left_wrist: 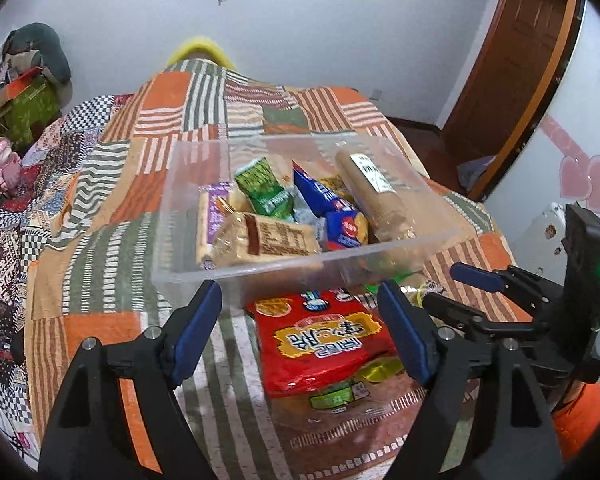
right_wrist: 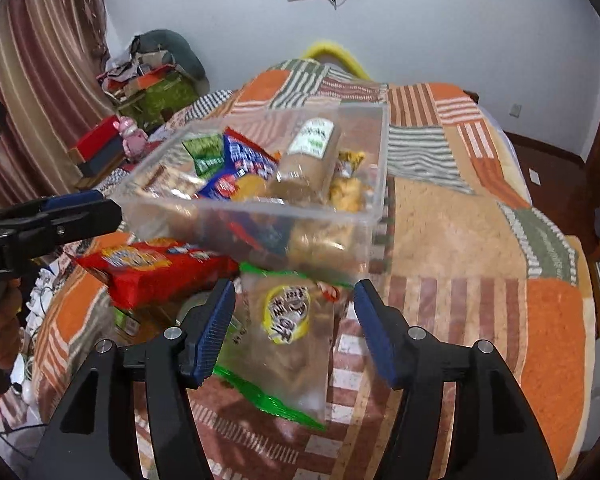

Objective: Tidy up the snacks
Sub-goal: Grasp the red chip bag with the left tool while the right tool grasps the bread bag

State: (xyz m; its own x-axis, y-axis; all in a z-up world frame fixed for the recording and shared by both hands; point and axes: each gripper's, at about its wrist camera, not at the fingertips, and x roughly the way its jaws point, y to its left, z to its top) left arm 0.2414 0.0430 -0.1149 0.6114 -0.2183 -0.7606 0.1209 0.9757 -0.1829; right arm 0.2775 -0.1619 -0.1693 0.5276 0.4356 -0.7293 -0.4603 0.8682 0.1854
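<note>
A clear plastic bin (left_wrist: 188, 268) sits on a patchwork quilt and holds several snack packs; it also shows in the right wrist view (right_wrist: 376, 168). A red snack pack (left_wrist: 320, 340) lies on the quilt just in front of the bin, between the open jaws of my left gripper (left_wrist: 302, 332). It also shows in the right wrist view (right_wrist: 156, 272). A clear bag with a yellow label and green edge (right_wrist: 288, 336) lies between the open jaws of my right gripper (right_wrist: 294, 328). Neither gripper holds anything. The right gripper also shows in the left wrist view (left_wrist: 452, 284).
The quilt (right_wrist: 460, 220) covers a bed. A pink toy (left_wrist: 6, 160) and cluttered boxes (left_wrist: 24, 104) lie at the far left. A brown door (left_wrist: 512, 64) stands at the right. The bed's edge drops off at the right.
</note>
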